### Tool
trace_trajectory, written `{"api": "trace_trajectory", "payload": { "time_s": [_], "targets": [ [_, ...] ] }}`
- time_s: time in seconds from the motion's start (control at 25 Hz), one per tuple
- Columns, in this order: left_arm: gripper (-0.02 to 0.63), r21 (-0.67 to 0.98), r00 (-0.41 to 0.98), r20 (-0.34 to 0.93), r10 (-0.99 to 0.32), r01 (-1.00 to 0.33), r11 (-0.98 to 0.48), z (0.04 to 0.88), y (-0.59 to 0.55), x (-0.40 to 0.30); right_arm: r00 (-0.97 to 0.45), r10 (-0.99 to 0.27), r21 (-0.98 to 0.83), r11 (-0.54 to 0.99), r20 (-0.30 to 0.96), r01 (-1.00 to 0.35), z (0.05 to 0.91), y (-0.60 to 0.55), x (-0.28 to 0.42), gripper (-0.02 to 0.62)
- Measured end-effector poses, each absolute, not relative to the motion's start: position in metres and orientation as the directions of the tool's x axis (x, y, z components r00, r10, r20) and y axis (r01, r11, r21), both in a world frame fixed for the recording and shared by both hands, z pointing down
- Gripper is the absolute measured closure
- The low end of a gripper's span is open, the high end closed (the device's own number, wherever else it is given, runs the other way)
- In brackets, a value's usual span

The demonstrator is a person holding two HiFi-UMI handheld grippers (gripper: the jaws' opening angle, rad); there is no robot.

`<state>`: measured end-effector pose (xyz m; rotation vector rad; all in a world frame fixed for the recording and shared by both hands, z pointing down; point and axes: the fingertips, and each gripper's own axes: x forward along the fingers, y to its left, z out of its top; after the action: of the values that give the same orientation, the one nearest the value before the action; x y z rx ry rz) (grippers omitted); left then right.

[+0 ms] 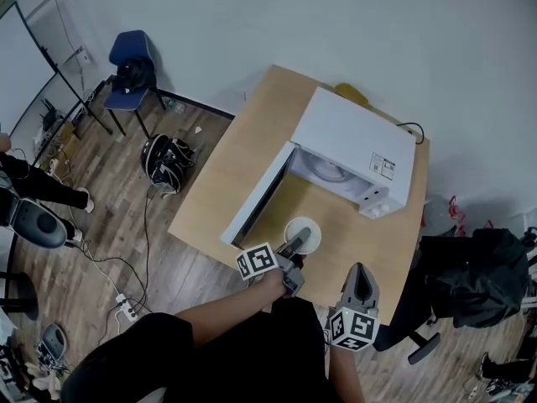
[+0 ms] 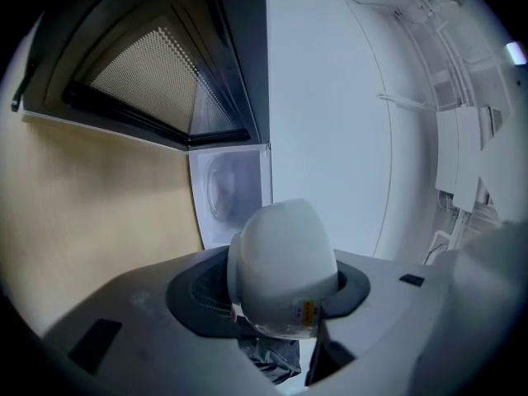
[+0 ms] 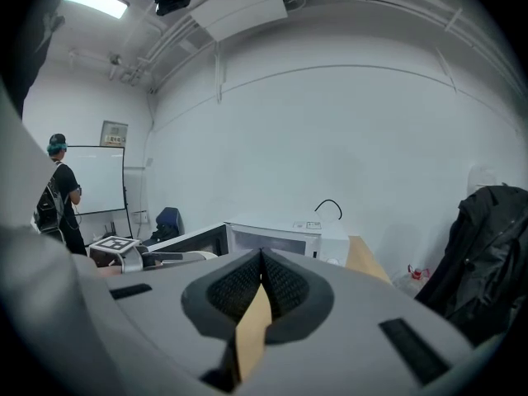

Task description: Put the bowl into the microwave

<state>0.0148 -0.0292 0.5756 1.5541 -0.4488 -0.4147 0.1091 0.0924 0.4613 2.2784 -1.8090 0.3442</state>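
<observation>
1. White bowl (image 1: pixel 302 235) clamped by its rim in left hand-held gripper (image 1: pixel 294 248), above counter (image 1: pixel 243 158), just before microwave (image 1: pixel 352 154).
2. Door (image 1: pixel 256 200) already open; bowl not inside yet.
3. Right hand-held gripper (image 1: pixel 359 282) closed, empty.

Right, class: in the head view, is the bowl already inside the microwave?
No, the bowl is gripped between the jaws of the left gripper, in front of the open microwave and outside its cavity.
</observation>
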Motion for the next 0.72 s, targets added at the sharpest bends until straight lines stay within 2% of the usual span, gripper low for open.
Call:
{"api": "trace_trajectory", "payload": {
  "time_s": [0.36,0.72],
  "targets": [
    [0.393,0.997,0.83,0.031,-0.557,-0.069,-0.047,0.6,-0.102,0.072,0.161,-0.919,-0.008,-0.175,0.36,-0.985,0.491,0.025,0.156,0.535],
    [0.392,0.992,0.79,0.094,-0.605,-0.126,-0.01,0.649,-0.175,0.12,0.096,-0.903,-0.036,-0.122,0.418,-0.992,0.524,-0.011,0.196,0.535]
  ]
}}
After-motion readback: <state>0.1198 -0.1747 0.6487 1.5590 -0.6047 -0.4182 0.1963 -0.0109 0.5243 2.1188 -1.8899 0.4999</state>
